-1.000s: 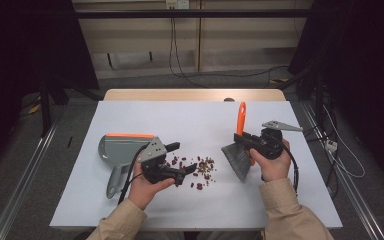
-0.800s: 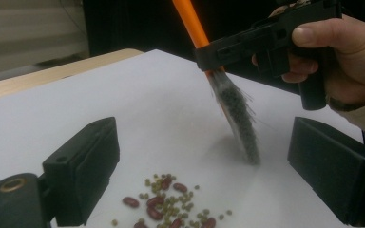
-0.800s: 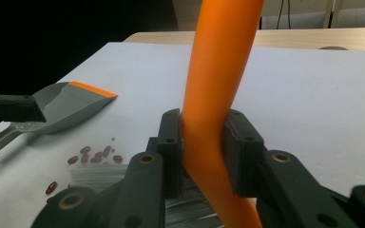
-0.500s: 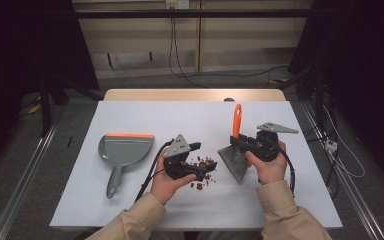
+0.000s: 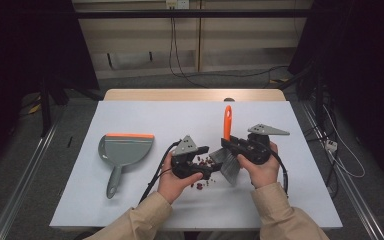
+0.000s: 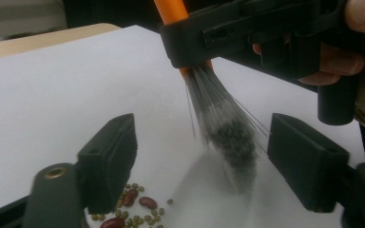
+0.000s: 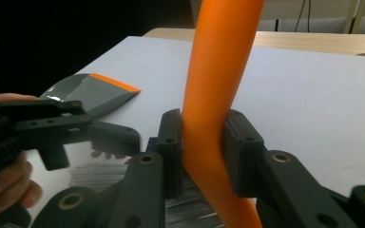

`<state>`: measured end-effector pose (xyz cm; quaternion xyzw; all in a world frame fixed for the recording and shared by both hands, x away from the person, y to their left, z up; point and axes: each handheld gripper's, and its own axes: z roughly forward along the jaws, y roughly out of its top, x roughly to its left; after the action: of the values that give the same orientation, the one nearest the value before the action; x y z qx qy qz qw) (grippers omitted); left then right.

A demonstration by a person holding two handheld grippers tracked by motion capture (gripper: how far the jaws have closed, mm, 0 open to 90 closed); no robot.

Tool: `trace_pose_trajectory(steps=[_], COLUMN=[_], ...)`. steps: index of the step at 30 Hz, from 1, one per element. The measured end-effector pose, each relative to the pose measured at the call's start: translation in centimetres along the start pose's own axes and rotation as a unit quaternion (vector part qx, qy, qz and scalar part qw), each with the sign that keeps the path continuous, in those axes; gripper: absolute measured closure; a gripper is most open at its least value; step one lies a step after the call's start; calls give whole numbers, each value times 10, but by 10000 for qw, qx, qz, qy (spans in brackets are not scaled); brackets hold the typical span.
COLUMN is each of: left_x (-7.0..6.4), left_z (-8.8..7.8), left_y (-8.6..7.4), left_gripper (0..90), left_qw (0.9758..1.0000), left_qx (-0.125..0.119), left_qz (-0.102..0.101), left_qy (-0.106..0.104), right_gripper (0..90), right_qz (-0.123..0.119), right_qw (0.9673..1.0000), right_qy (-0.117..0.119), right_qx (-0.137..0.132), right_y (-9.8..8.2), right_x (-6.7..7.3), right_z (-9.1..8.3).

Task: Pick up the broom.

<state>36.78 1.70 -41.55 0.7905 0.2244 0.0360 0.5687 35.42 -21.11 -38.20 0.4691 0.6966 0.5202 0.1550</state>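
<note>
Right hand-held gripper [image 7: 202, 156] clamped on orange brush [image 5: 226, 145] handle, long axis upright, bristles down at the counter [image 5: 290, 200]. Left hand-held gripper [image 6: 202, 166] just left of it, jaws unclamped and just now narrowing around the bristles. Beans [image 6: 133, 209] near, beneath. Dustpan [image 5: 122, 150] far left.

The high view looks forward and down on the whole worktop [image 5: 145, 115] from the near side, while each tongs camera sits close above it, looking along its own jaws, and all three share the brush [image 5: 226, 150] [image 6: 218, 118] [image 7: 216, 95] at the middle.
</note>
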Motion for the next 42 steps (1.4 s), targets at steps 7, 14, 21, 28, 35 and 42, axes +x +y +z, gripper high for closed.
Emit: trace_pose_trajectory(steps=[7, 14, 21, 28, 35, 42], left_x=[0, 1, 6, 12, 19, 20], left_z=[1, -8, -17, -27, -37, -37], left_y=[-1, 3, 5, 8, 12, 12], left_gripper=[669, 840, 862, 864, 864, 864], left_qw=[9981, 9976, 9975, 9977, 9974, 9972], left_qx=[-145, -295, -312, -370, -505, -529], left_qz=[-133, -60, -77, -71, -117, -136], left_qy=[-575, -631, -627, -569, -497, -517], right_gripper=[712, 707, 664, 401, 336, 320], right_qz=[-155, -60, -38, -3, -55, -33], right_qw=[9998, 9992, 9967, 9904, 9858, 9855], right_qy=[130, 324, 723, 1115, 1391, 1519], right_qx=[-70, -225, -375, -814, -944, -756], right_y=[5, 10, 11, 11, 8, 2], right_x=[16, 17, 13, 4, -5, -12], right_z=[-1, -9, -6, -4, -4, 1])
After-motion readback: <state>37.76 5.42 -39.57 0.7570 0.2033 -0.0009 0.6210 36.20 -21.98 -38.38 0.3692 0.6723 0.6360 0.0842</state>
